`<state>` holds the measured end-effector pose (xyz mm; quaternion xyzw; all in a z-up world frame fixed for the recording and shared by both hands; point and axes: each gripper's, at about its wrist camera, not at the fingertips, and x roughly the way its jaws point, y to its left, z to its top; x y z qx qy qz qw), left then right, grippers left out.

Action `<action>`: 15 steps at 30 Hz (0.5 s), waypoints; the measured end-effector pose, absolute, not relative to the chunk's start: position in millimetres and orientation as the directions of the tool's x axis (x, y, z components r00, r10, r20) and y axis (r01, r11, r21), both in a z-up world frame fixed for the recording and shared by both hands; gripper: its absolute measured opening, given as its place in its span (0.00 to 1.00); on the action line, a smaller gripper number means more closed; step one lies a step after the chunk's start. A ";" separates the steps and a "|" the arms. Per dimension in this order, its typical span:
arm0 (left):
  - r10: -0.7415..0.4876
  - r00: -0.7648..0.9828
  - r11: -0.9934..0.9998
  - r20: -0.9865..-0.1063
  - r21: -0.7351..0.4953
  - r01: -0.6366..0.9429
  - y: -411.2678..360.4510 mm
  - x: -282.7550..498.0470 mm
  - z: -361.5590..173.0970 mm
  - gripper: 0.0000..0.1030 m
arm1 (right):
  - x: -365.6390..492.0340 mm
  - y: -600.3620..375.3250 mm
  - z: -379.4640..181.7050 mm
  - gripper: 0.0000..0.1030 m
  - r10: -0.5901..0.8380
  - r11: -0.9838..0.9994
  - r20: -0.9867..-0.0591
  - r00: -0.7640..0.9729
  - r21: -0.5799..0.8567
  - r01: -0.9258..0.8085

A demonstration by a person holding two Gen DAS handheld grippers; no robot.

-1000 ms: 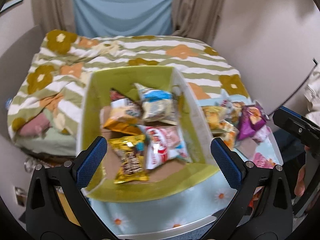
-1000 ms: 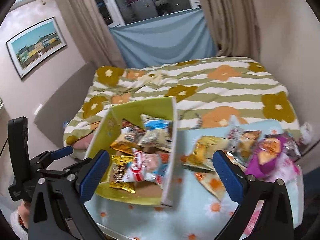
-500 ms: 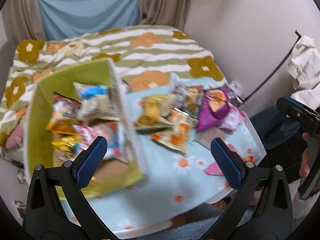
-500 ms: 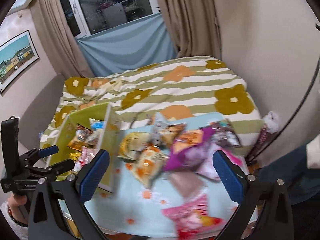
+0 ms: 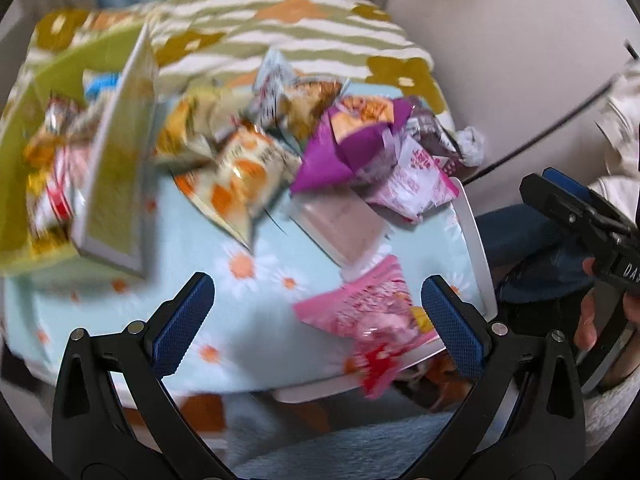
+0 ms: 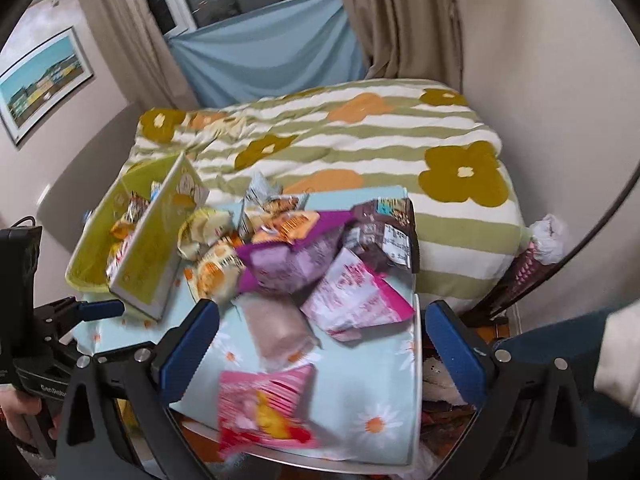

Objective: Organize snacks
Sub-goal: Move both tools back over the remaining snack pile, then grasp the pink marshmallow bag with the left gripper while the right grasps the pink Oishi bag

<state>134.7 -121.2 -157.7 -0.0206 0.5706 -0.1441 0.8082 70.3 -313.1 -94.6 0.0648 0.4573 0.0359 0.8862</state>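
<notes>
A pile of loose snack bags lies on the daisy-print table (image 6: 384,392): a purple bag (image 6: 288,256), a white-and-pink bag (image 6: 352,296), a brown packet (image 6: 276,332), an orange-and-white bag (image 5: 236,176) and a pink bag (image 6: 264,404) at the near edge. At the left stands a yellow-green box (image 6: 148,256) holding several bags. My left gripper (image 5: 318,320) hangs open above the table's near edge, close to the pink bag (image 5: 368,312). Over that same pink bag my right gripper (image 6: 322,348) is also open, with nothing between its fingers.
Behind the table is a bed with a striped flower-print blanket (image 6: 360,136). A wall and a thin black pole (image 5: 540,136) stand at the right. A person's hand (image 5: 592,320) holds the other gripper handle at the right edge of the left wrist view.
Both grippers have swung right, away from the yellow-green box and over the loose snack pile. The pink bag at the near edge has come into view. Both stay open.
</notes>
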 end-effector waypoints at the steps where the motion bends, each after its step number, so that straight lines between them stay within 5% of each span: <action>1: -0.252 0.302 0.963 -0.919 -0.208 0.172 -127.0 131.3 -164.5 1.00 | 72.2 -316.7 -98.4 1.00 0.131 0.989 -0.809 0.573 0.144 -0.022; 15: -0.159 0.179 0.987 -0.971 -0.158 0.021 -180.1 124.4 -229.9 1.00 | 98.9 -351.1 -156.2 1.00 0.229 0.971 -0.839 0.493 0.162 -0.175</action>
